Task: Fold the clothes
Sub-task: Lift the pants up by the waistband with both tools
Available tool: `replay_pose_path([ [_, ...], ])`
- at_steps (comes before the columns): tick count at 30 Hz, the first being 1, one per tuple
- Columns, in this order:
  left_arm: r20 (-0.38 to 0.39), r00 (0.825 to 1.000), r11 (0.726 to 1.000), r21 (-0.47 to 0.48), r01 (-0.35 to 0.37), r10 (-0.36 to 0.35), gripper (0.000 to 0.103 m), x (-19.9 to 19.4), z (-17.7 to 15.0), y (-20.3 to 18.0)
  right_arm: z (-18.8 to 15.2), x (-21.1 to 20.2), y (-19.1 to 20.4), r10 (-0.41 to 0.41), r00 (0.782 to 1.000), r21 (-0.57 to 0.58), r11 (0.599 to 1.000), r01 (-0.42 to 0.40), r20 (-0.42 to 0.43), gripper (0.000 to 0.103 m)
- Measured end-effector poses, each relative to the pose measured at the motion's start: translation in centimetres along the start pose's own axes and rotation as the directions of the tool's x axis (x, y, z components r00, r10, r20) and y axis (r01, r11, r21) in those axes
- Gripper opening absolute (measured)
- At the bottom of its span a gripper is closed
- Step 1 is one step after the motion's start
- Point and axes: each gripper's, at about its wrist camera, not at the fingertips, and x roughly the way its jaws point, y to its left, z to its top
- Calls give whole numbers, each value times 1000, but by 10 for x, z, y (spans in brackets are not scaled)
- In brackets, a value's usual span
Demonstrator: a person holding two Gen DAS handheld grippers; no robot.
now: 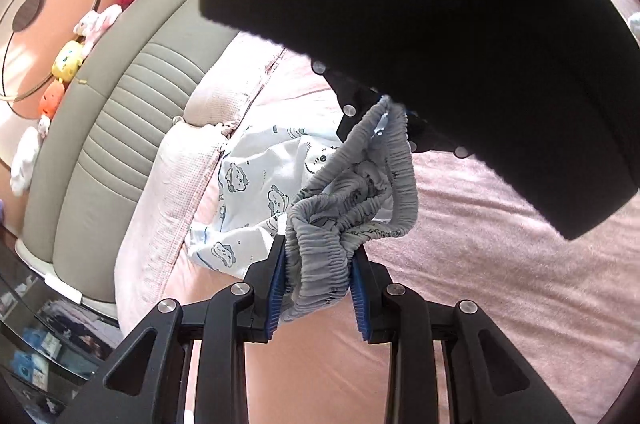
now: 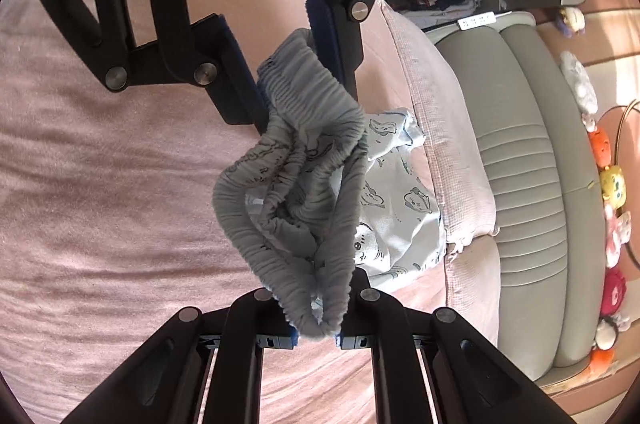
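The gathered grey waistband [image 1: 320,264] of a pair of printed pale-blue shorts [image 1: 256,184] is clamped between the blue pads of the left gripper [image 1: 319,288]. Another stretch of the same waistband [image 2: 316,308] is pinched by the right gripper [image 2: 316,334], its jaws nearly together. The shorts are held between both grippers, hanging above the pink bedspread [image 2: 100,164]. Pink pillows [image 2: 436,128] lie beyond the shorts, against a grey padded headboard [image 1: 132,112] lined with plush toys [image 1: 68,60].
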Motion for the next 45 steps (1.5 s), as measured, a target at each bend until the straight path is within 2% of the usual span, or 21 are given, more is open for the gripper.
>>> replay_pose_path([
  [6, -11, 999, 994, -101, 50, -52, 26, 3, -2, 20, 10, 6, -28, 108, 994, 173, 979, -106, -4, 8],
  [11, -24, 996, 987, -133, 85, -89, 26, 5, -5, 29, 7, 2, -29, 175, 984, 241, 956, -169, -5, 8],
  [15, -26, 992, 978, -172, 115, -121, 26, 6, -7, 37, -1, 1, -41, 301, 953, 418, 863, -284, 26, 8],
  [20, -33, 985, 951, -269, 153, -168, 26, 13, -12, 52, -7, 7, -53, 364, 930, 523, 785, -332, 45, 8],
  [24, -37, 983, 938, -307, 160, -179, 26, 13, -21, 59, -16, 12, -63, 433, 898, 654, 655, -378, 85, 9],
  [25, -38, 982, 933, -320, 163, -184, 26, 17, -22, 65, -17, 12, -64, 441, 893, 668, 639, -382, 89, 9],
  [28, -47, 975, 904, -385, 184, -218, 26, 18, -25, 67, -15, 11, -63, 453, 888, 682, 625, -381, 81, 9],
  [29, -49, 972, 893, -409, 190, -230, 26, 6, -22, 59, -15, 11, -63, 460, 884, 693, 612, -382, 81, 9],
  [31, -53, 967, 874, -442, 202, -250, 26, 6, -21, 59, -18, 15, -66, 480, 873, 732, 563, -384, 90, 9],
  [33, -61, 965, 870, -450, 200, -254, 26, 9, -21, 60, -21, 19, -69, 497, 862, 768, 513, -383, 98, 9],
  [34, -64, 966, 871, -450, 197, -251, 26, 10, -21, 60, -21, 21, -70, 500, 861, 778, 502, -378, 96, 9],
  [36, -79, 962, 865, -462, 196, -260, 26, 10, -20, 59, -19, 26, -71, 501, 862, 779, 508, -367, 79, 9],
  [37, -85, 958, 853, -482, 201, -274, 26, 12, -20, 60, -18, 27, -71, 505, 860, 782, 507, -362, 71, 9],
  [39, -95, 945, 816, -536, 216, -313, 26, 15, -22, 62, -19, 33, -71, 524, 849, 806, 477, -351, 60, 9],
  [42, -100, 918, 731, -640, 237, -384, 26, 24, -28, 72, -22, 38, -75, 549, 834, 846, 414, -336, 63, 9],
  [43, -97, 910, 703, -669, 240, -403, 26, 26, -30, 76, -22, 39, -76, 553, 831, 852, 404, -333, 63, 9],
  [44, -96, 908, 692, -681, 240, -409, 26, 28, -31, 80, -22, 39, -77, 555, 829, 855, 398, -333, 64, 9],
  [45, -96, 908, 692, -681, 240, -408, 26, 29, -32, 82, -22, 40, -78, 557, 828, 858, 392, -332, 66, 9],
])
